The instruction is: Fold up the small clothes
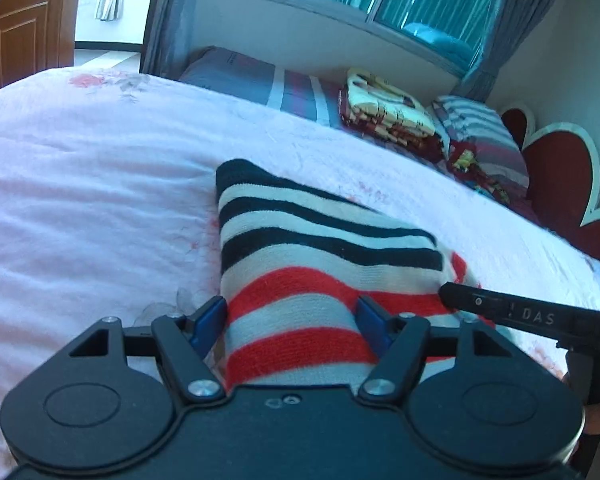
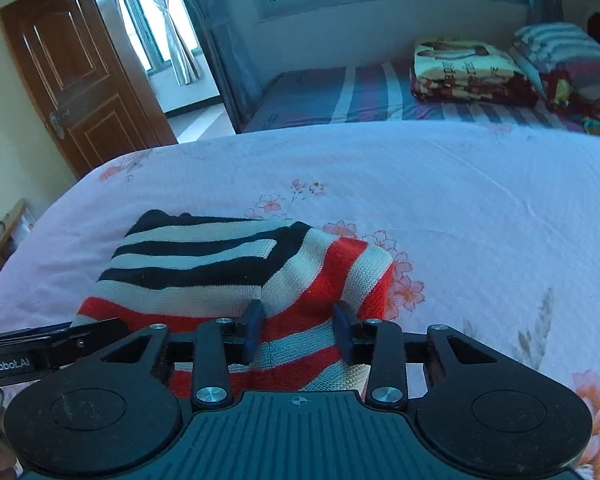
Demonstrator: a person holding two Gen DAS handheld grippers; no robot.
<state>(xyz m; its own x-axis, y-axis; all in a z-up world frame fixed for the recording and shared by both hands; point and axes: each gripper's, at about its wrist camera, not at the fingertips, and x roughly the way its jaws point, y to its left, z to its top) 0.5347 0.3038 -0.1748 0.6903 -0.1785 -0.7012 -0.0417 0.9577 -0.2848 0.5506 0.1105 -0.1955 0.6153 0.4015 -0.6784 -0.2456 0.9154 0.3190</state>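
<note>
We see the striped sweater (image 1: 324,248) lying on the pink floral bedsheet (image 1: 80,184) at the near part of the bed, already folded into a compact bundle, so we judge the task is well advanced and only a last fold or release remains. Our left claw (image 1: 292,320) and right claw (image 2: 298,326) both stand with fingers apart around the near red-striped edge, so we cannot tell whether they really pinch the cloth. The left view shows the heart-shaped headboard (image 1: 556,184) at far right, while only the right view shows the folded blanket (image 2: 468,72) clearly and the sweater's right fold.
</note>
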